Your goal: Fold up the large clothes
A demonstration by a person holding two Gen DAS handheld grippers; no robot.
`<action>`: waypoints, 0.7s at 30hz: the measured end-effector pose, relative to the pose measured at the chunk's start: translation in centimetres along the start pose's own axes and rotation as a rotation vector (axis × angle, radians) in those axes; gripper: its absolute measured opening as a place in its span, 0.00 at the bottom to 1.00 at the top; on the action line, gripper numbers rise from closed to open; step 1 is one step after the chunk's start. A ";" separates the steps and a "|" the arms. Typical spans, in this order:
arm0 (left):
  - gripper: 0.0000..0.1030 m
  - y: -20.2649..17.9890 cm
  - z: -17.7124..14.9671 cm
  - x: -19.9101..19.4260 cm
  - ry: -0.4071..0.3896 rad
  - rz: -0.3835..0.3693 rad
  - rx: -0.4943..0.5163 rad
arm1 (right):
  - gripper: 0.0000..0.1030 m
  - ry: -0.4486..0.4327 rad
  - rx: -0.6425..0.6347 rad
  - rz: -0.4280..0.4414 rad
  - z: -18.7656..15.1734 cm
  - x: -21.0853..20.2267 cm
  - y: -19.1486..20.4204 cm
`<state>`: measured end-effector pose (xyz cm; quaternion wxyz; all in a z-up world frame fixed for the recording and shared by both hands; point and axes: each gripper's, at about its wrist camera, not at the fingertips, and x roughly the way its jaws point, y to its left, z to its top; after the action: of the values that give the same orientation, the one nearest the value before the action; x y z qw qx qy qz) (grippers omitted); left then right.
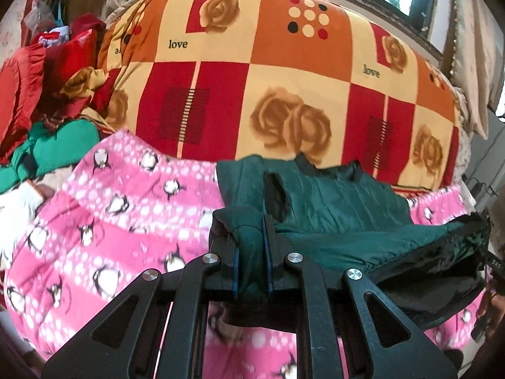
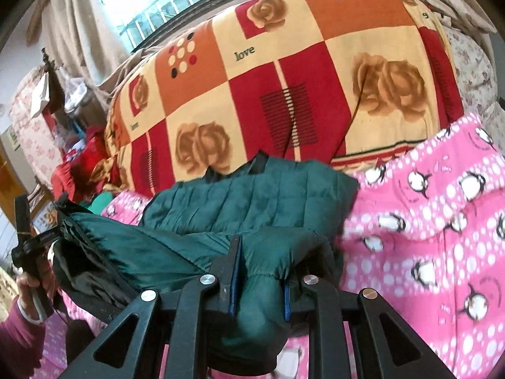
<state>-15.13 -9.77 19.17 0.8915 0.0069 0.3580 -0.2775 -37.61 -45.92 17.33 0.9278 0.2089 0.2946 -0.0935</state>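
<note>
A dark green quilted jacket [image 1: 341,202] with black trim is held up over a pink penguin-print blanket [image 1: 104,221]. My left gripper [image 1: 252,224] is shut on one bunched edge of the jacket, green cloth pinched between its blue pads. In the right wrist view the same jacket [image 2: 252,195] hangs forward, and my right gripper [image 2: 262,252] is shut on another bunched part of it. The stretch of jacket between the two grips sags, showing black lining [image 2: 82,271]. The far part of the jacket drapes toward the rolled quilt.
A big rolled quilt [image 1: 252,72] in red, orange and cream checks with roses lies behind the jacket. Red and green clothes [image 1: 47,101] are piled at the left. A window [image 2: 151,6] with curtains is beyond. A hand and maroon sleeve [image 2: 28,322] hold the other gripper.
</note>
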 end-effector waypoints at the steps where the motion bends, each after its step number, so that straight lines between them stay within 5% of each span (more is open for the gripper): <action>1: 0.11 -0.1 0.5 0.5 -0.001 0.007 -0.003 | 0.18 -0.002 0.008 -0.006 0.8 0.7 -0.3; 13: 0.11 -1.1 6.2 8.9 -0.004 0.115 -0.013 | 0.18 0.030 0.033 -0.093 7.3 8.5 -2.9; 21: 0.11 -0.5 6.3 15.9 0.083 0.176 -0.034 | 0.18 0.106 0.080 -0.138 7.8 15.0 -5.3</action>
<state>-2.00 -19.29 13.73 0.8967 0.0346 0.3975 -0.1916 -23.10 -54.88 12.59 0.8931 0.2299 0.3531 -0.1576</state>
